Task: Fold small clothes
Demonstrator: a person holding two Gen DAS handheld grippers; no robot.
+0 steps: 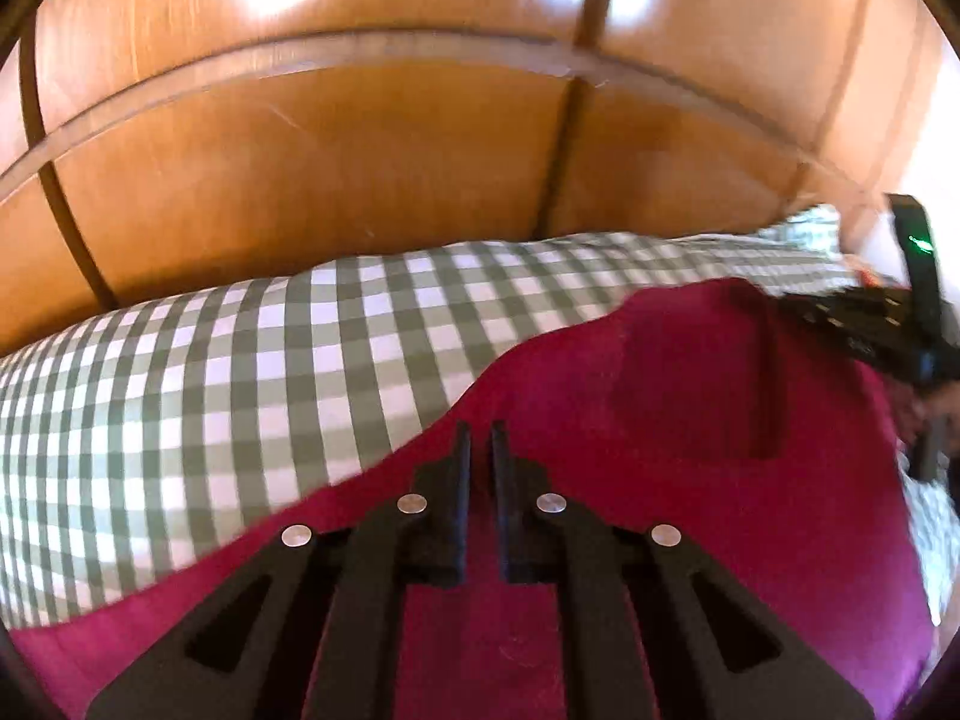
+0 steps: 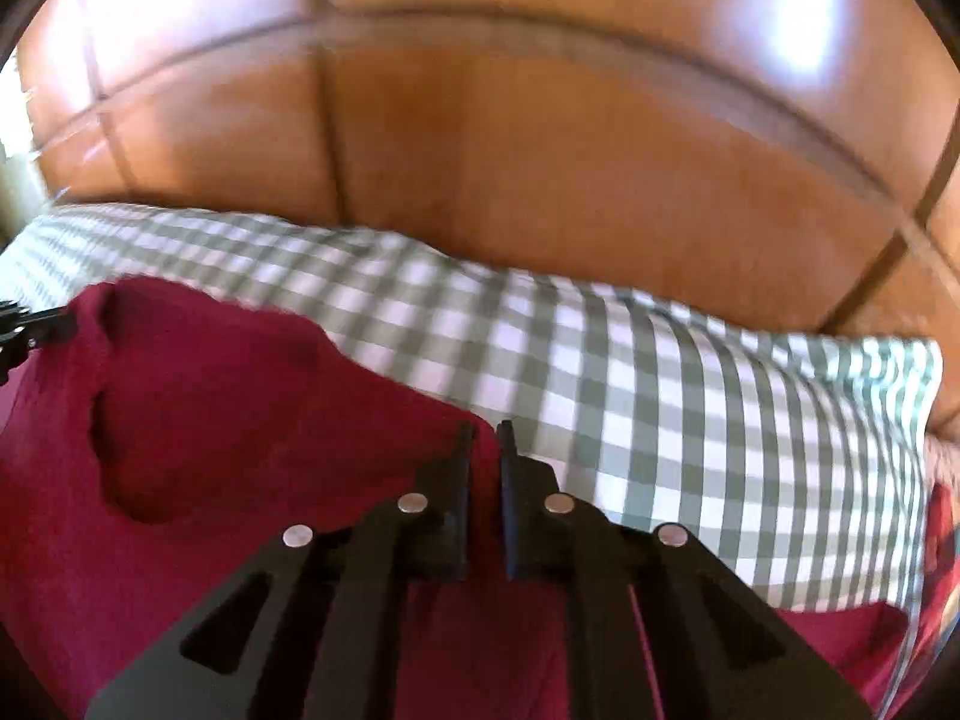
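Looks early on: both the left gripper [image 1: 478, 435] and right gripper [image 2: 486, 435] have jaws nipped nearly shut on the red garment's [image 1: 690, 420] edge over the checked cloth [image 1: 240, 360], no fold visible yet.

Green-checked bed cover [image 1: 240, 372], dark red garment [image 1: 660, 420] directly on top.

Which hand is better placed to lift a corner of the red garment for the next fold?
Probably right: the right gripper sits at a corner of the red garment; the left gripper is mid-edge.
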